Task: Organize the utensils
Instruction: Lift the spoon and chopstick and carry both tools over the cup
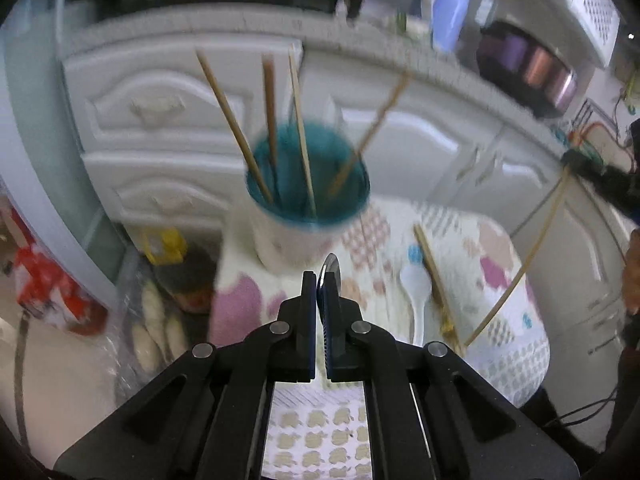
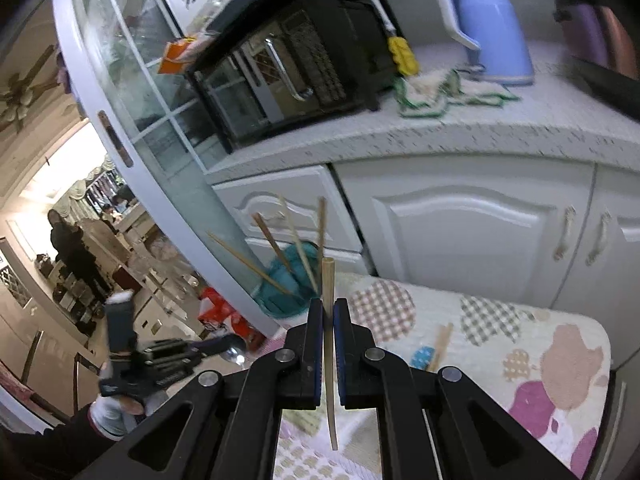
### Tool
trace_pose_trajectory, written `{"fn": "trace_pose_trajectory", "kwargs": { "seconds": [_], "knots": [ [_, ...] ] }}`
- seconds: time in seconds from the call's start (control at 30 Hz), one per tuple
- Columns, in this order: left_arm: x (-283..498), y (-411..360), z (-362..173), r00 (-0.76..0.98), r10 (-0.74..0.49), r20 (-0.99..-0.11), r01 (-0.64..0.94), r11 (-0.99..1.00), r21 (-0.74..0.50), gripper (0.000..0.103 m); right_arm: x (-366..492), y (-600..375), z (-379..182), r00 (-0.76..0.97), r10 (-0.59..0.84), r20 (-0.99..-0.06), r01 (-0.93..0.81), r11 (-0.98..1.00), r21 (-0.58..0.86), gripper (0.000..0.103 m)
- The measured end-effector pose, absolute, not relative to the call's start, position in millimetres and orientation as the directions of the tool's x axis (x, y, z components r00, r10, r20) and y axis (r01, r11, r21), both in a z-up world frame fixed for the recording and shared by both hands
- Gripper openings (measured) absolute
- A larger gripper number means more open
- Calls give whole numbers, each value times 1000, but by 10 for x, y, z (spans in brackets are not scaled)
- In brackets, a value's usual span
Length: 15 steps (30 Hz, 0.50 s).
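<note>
A white cup with a teal inside stands on the patterned cloth and holds several chopsticks. My left gripper is shut on a metal spoon, just in front of the cup. My right gripper is shut on a wooden chopstick, held upright to the right of the cup. The left gripper with its spoon shows at lower left in the right wrist view. A white plastic spoon and a chopstick lie on the cloth.
White cabinets stand behind the cloth-covered table. On the counter are a black oven, a blue kettle and a rag. A glass door is at left. Bags lie on the floor.
</note>
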<state>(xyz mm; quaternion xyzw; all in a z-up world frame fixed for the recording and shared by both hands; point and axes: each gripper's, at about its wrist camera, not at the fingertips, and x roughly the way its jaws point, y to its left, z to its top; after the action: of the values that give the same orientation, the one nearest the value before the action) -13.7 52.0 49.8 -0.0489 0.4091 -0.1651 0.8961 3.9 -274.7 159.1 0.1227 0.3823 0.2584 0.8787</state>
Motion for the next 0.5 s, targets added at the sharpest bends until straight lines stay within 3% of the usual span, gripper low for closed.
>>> {"fn": "trace_pose_trajectory", "kwargs": {
  "seconds": [0.17, 0.5],
  "knots": [
    [-108, 690, 1008, 711, -276, -647, 225, 961, -163, 1, 175, -2524, 1848, 595, 570, -567, -402, 822, 404, 5],
    [204, 658, 1497, 838, -108, -535, 123, 992, -7, 1, 613, -2122, 2209, 662, 557, -502, -427, 830, 358, 5]
  ]
}}
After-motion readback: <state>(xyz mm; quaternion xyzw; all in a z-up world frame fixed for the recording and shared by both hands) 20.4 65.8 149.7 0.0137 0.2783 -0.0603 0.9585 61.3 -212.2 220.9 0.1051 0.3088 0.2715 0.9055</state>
